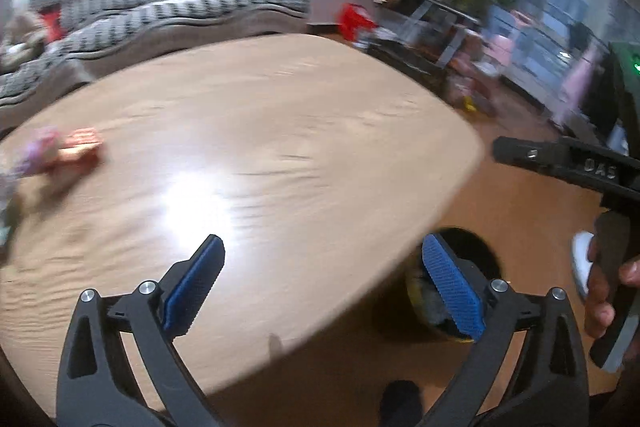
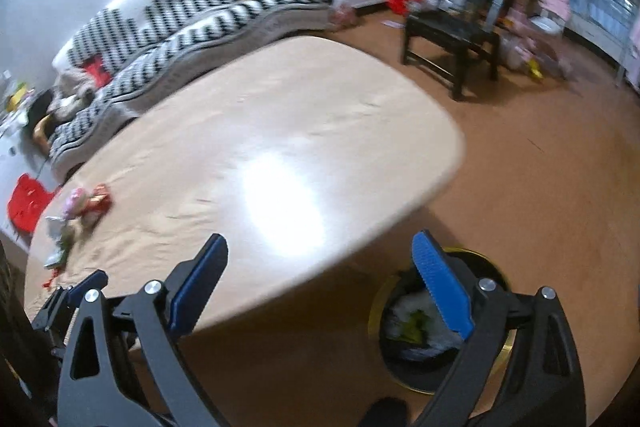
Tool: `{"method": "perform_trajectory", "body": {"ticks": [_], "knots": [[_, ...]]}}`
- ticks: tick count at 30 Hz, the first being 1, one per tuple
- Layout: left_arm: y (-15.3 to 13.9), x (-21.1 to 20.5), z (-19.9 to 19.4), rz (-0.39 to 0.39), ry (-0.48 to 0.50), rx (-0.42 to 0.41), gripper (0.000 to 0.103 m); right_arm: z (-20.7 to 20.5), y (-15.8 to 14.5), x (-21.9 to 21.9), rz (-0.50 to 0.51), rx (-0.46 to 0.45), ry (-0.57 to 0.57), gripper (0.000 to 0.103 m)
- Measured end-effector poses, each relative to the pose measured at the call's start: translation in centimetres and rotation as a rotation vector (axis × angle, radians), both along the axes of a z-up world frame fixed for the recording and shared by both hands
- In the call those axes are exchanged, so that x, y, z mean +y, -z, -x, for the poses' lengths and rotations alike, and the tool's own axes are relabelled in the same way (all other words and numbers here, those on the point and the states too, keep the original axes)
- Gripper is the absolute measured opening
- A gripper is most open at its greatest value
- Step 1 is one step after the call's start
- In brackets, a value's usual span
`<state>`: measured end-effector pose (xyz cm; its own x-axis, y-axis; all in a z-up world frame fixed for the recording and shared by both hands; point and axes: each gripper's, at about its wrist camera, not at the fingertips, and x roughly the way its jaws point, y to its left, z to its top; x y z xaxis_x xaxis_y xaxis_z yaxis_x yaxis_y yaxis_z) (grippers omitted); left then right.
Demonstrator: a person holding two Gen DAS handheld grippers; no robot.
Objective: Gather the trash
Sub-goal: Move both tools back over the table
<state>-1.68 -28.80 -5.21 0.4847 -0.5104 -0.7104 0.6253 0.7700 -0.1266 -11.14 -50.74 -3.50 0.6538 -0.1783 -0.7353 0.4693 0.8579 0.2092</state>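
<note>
From the left wrist, the left gripper (image 1: 322, 277) hangs over the near edge of the pale wooden table (image 1: 260, 131), its blue pads spread wide with nothing between them; a blurred heap of wrappers (image 1: 60, 151) lies far off at the table's left; the bin (image 1: 452, 291) stands on the floor below the table edge, partly behind the right-hand finger. From the right wrist, the right gripper (image 2: 320, 277) is likewise agape and empty; the bin (image 2: 432, 323) holds white and green scraps; the wrappers (image 2: 86, 205) sit at the table's left end.
</note>
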Motion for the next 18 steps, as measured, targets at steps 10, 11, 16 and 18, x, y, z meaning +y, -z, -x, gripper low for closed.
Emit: {"method": "perform_trajectory", "body": {"ticks": [10, 11, 16, 18], "knots": [[-1.7, 19.2, -5.7, -0.068, -0.343, -0.027, 0.096, -10.8, -2.0, 15.5, 0.065, -0.027, -0.275, 0.091], [-1.9, 20.6, -6.1, -0.068, -0.371, -0.028, 0.096, -11.6, -2.0, 16.6, 0.064, -0.027, -0.294, 0.091], [-2.1, 27.2, -7.3, -0.067, -0.478, -0.013, 0.096, -15.0, -1.4, 22.4, 0.050, -0.025, -0.383, 0.091], [-2.0, 28.7, -7.6, -0.081, -0.494, -0.015, 0.096, -16.0, -0.9, 24.0, 0.057, -0.019, -0.411, 0.091]]}}
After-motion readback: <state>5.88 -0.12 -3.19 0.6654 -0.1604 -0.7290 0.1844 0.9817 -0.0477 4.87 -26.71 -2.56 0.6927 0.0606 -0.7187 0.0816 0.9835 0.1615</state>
